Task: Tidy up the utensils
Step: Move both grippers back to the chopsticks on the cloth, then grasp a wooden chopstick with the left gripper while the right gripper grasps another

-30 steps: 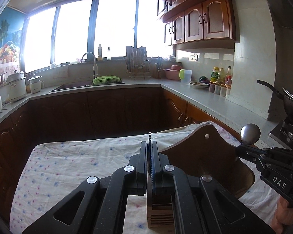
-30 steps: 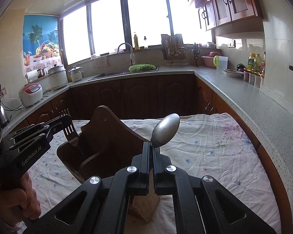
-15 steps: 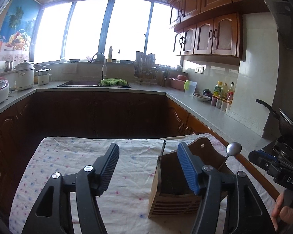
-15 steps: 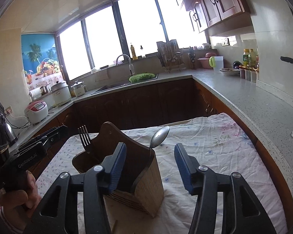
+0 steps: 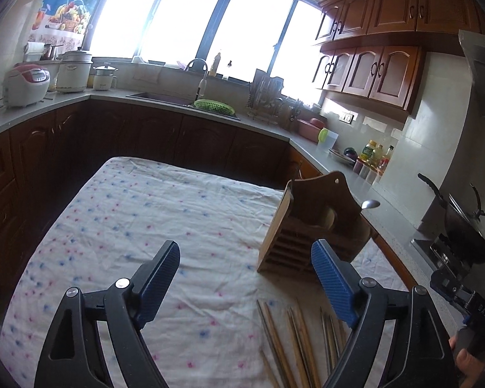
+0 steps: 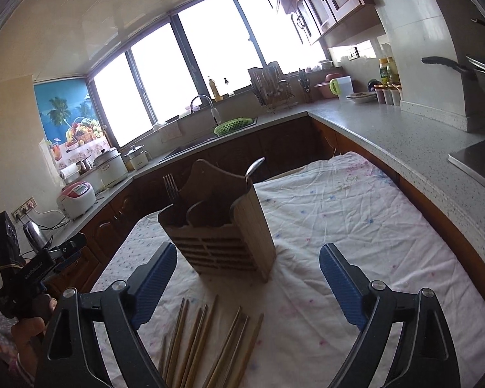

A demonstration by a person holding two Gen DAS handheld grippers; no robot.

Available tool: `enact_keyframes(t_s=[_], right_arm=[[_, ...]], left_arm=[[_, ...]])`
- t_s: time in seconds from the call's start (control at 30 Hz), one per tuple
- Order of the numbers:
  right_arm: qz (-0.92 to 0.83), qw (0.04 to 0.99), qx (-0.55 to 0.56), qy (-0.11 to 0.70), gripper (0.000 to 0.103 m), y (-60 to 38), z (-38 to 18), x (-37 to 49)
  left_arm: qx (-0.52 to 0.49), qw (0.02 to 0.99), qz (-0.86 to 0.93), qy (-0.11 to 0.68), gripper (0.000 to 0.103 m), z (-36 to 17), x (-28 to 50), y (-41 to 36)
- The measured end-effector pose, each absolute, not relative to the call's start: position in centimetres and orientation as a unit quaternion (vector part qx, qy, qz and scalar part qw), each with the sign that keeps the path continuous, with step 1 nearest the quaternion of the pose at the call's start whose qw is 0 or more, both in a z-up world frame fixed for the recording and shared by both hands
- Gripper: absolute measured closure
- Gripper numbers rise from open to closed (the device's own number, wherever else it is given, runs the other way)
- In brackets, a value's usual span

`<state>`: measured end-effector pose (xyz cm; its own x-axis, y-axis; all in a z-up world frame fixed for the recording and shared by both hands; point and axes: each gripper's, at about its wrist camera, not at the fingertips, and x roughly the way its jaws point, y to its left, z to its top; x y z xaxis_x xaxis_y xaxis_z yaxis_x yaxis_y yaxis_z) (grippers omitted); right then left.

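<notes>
Hovering with both claws spread wide and empty, jaws just opened, right claw [image 6: 247, 283] nearer the chopsticks [image 6: 210, 342] lying lengthwise toward the holder [image 6: 220, 226], lower centre.

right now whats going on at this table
A person holds a tool in each hand, sorting utensils into a wooden holder. A fork and a spoon already stand in it. The left tool and right tool have just been opening and grip nothing. The chopsticks lie loose on the cloth.
</notes>
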<state>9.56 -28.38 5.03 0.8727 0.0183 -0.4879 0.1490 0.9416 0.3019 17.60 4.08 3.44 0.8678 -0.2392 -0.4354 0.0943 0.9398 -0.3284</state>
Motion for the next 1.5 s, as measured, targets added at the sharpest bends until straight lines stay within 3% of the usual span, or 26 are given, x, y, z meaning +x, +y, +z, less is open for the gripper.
enact_keyframes(t_s=[0.4,0.93,1.07,1.23,1.4,1.5], right_arm=[[-0.037,0.937,0.188,0.291,0.012,-26.4,1.2,5.1],[-0.051,0.927,0.175,0.327,0.014,-25.6,-0.4,5.2],[-0.05,0.924,0.171,0.34,0.024,-25.6,-0.9,5.9],[-0.045,0.915,0.162,0.366,0.041,-25.2,-1.7,7.6],[-0.044,0.904,0.147,0.398,0.063,-24.8,-2.9,10.0],[-0.045,0.9,0.14,0.411,0.068,-24.7,-3.6,11.4]], left_arm=[[-0.167,0.933,-0.073,0.31,0.019,1.0,12.9,5.0],[-0.125,0.917,-0.083,0.37,0.021,-0.4,14.1,1.6],[-0.119,0.911,-0.087,0.384,0.024,-0.8,14.9,1.0],[-0.104,0.899,-0.105,0.413,0.046,-1.5,16.6,-0.4],[-0.094,0.885,-0.115,0.44,0.057,-2.6,18.3,-1.6],[-0.09,0.88,-0.116,0.452,0.066,-3.1,19.3,-2.1]])
